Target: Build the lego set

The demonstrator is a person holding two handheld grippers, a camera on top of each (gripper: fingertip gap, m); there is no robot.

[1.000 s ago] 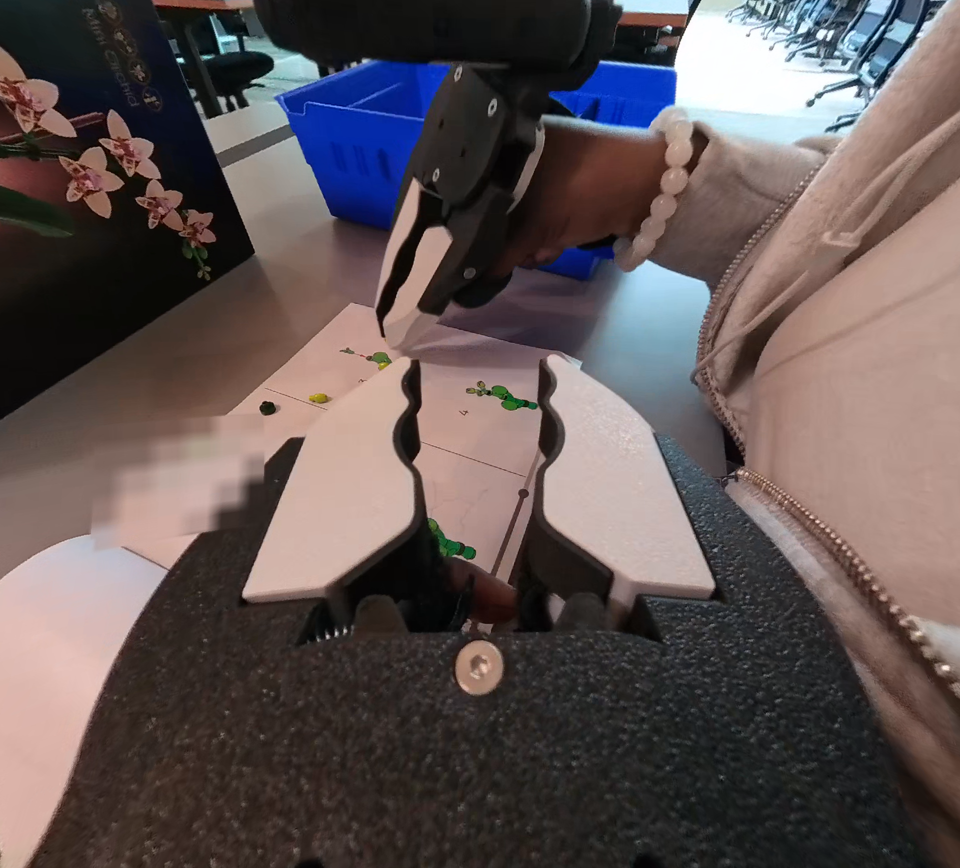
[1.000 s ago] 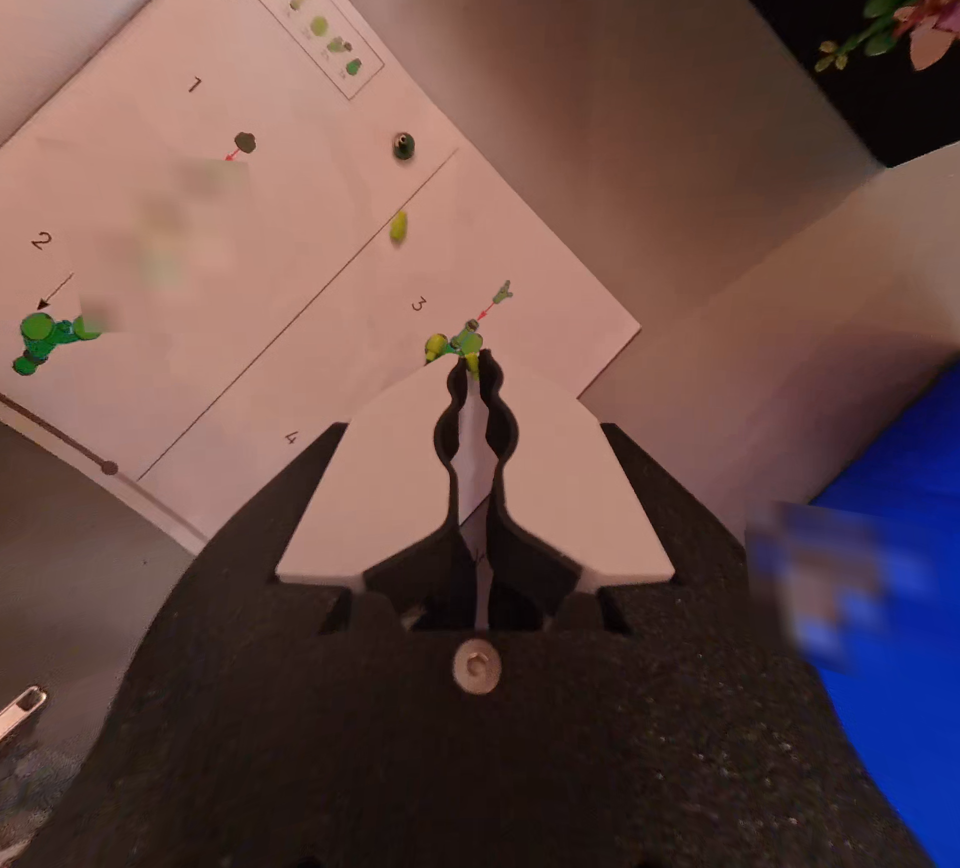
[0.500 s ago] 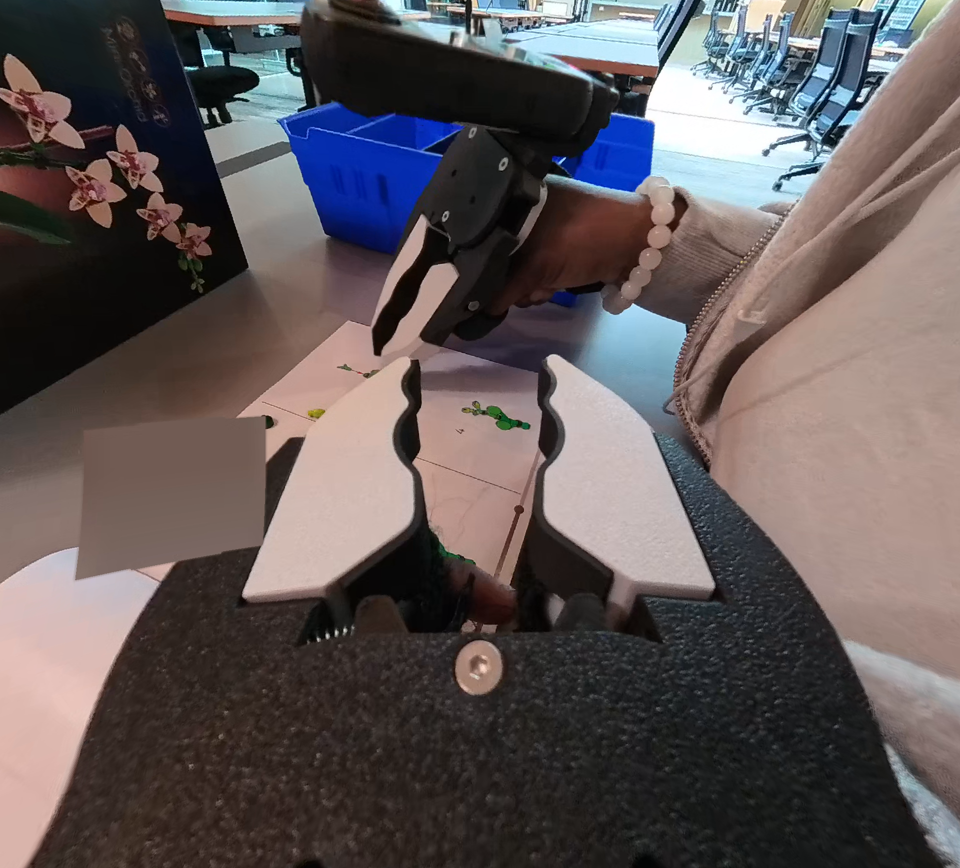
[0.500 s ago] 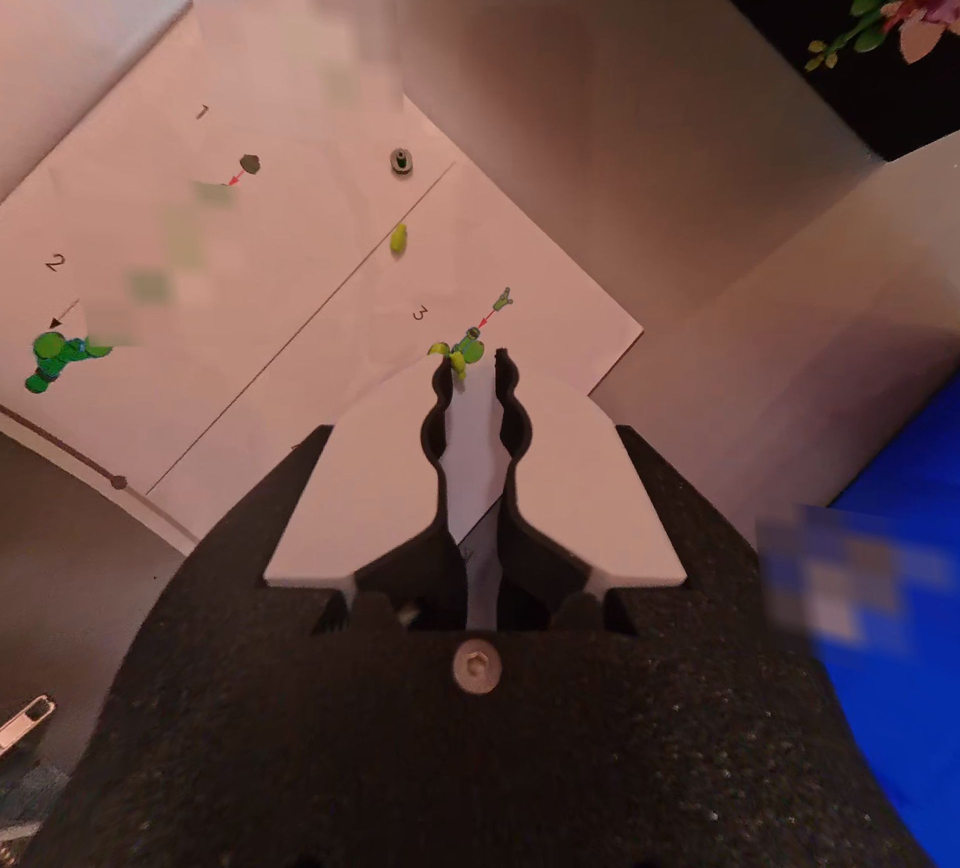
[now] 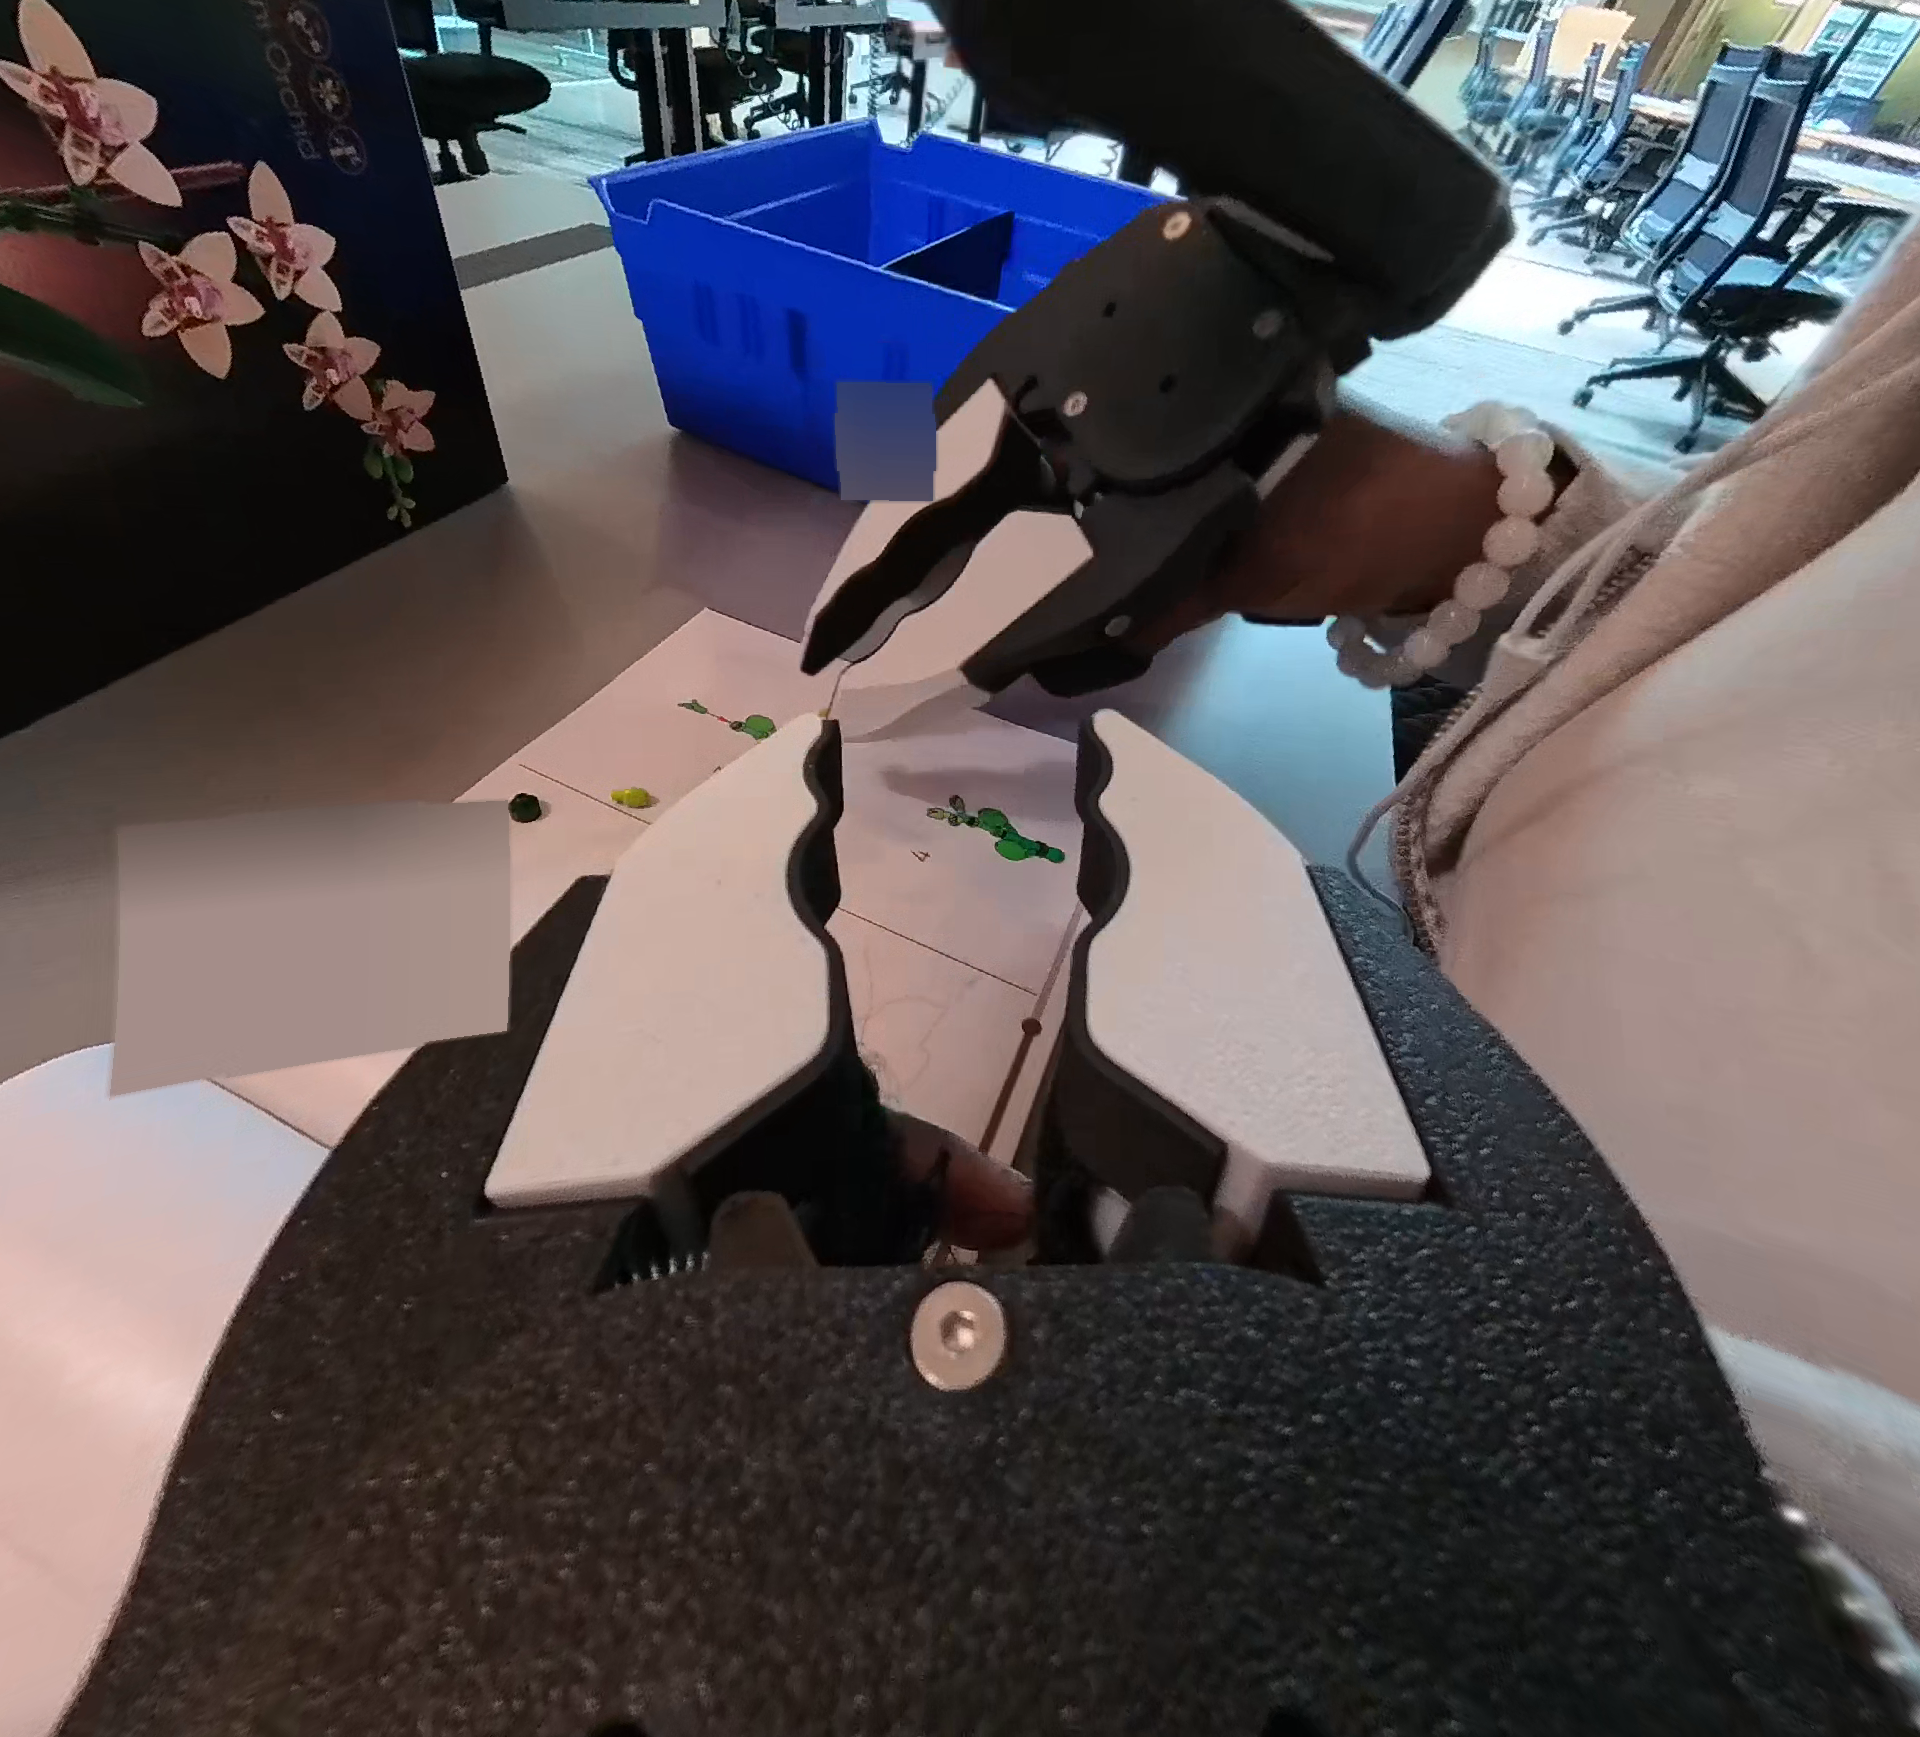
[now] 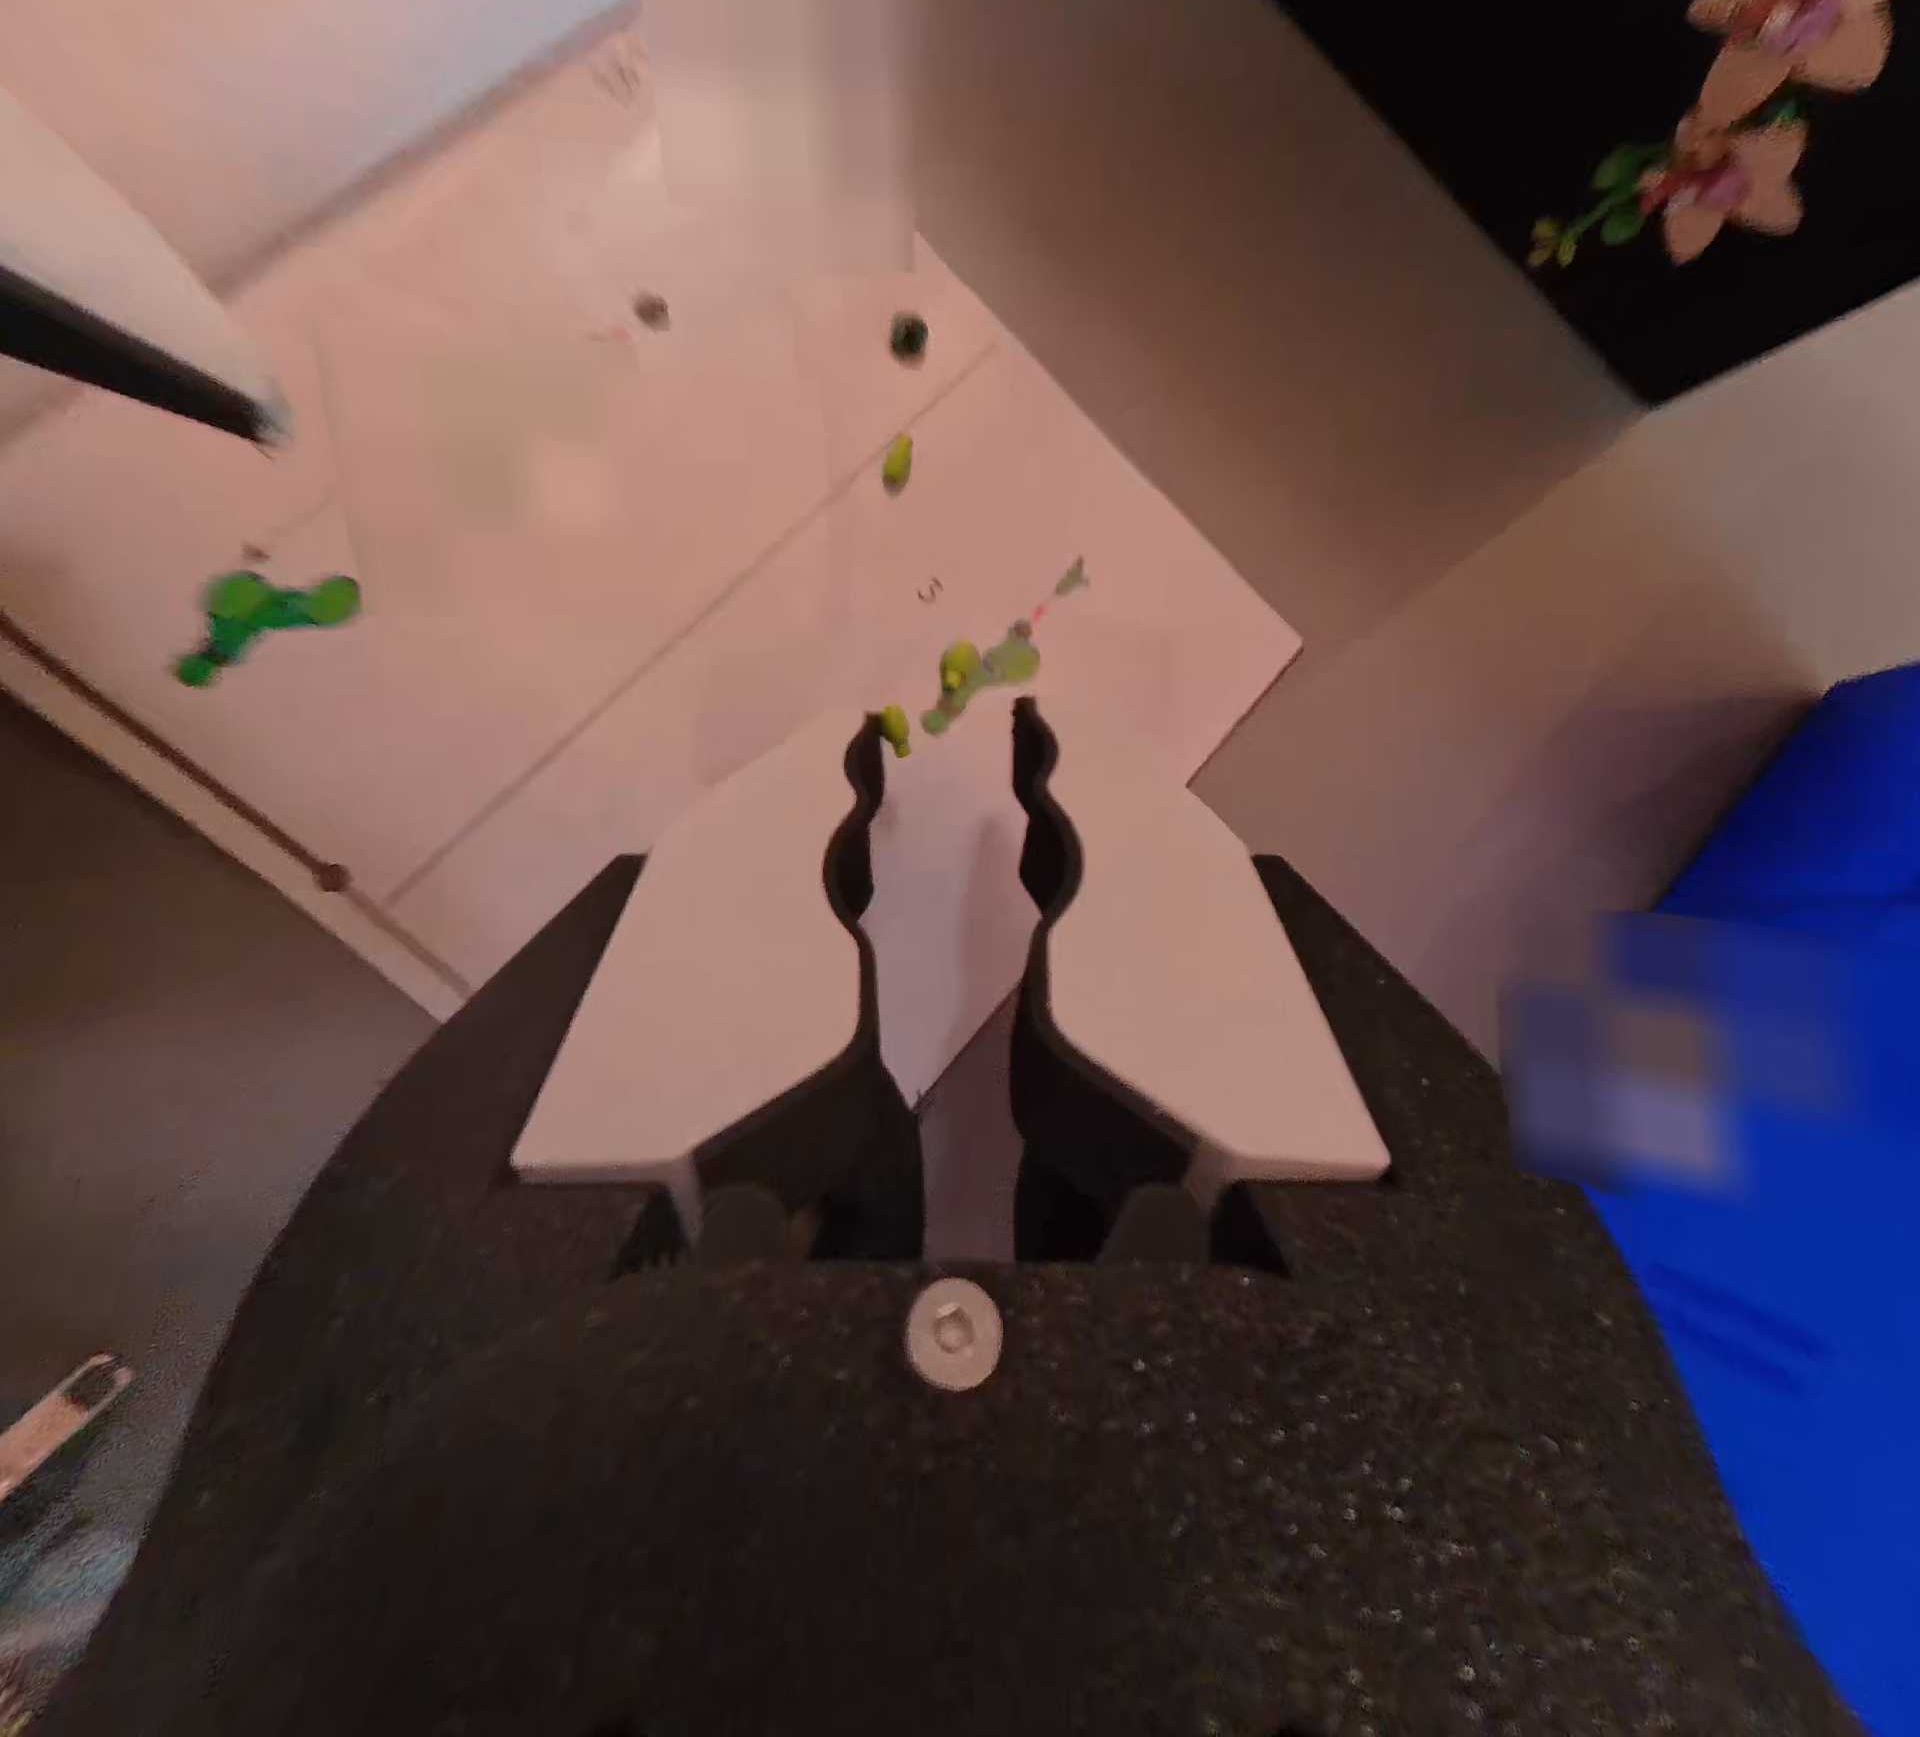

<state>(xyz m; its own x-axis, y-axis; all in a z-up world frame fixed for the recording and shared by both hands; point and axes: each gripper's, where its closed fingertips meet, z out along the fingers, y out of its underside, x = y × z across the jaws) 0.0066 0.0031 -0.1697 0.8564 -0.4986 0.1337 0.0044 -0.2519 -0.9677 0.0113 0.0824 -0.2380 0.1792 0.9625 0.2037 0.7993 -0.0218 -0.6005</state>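
Observation:
A white instruction sheet (image 5: 935,939) lies on the grey table. On it lie a small lime piece (image 5: 631,796) and a small dark green piece (image 5: 523,807); both also show in the right wrist view, lime (image 6: 898,461) and dark green (image 6: 908,334). My right gripper (image 6: 945,716) is open low over the sheet. Another tiny lime piece (image 6: 894,729) sits right at its left fingertip; I cannot tell whether it rests on the sheet or clings to the finger. My left gripper (image 5: 956,731) is open and empty just behind the right gripper (image 5: 894,679).
A blue bin (image 5: 831,285) stands behind the sheet and shows at the right in the right wrist view (image 6: 1818,1064). The dark set box with orchid pictures (image 5: 208,233) stands upright at the left. A person's sleeve and body (image 5: 1662,752) fill the right side. The left gripper's tips are roughly 10 centimeters from the right gripper's. To reach the small lime piece (image 5: 631,796) in a straight line is about 6 centimeters for my right fingers, about 11 centimeters for my left. It is also in sight in the right wrist view (image 6: 905,462).
My right gripper went from shut on the tiny lime piece to open, and the piece now sits beside its left fingertip. The right gripper also tilted lower over the sheet. My left gripper stayed open.

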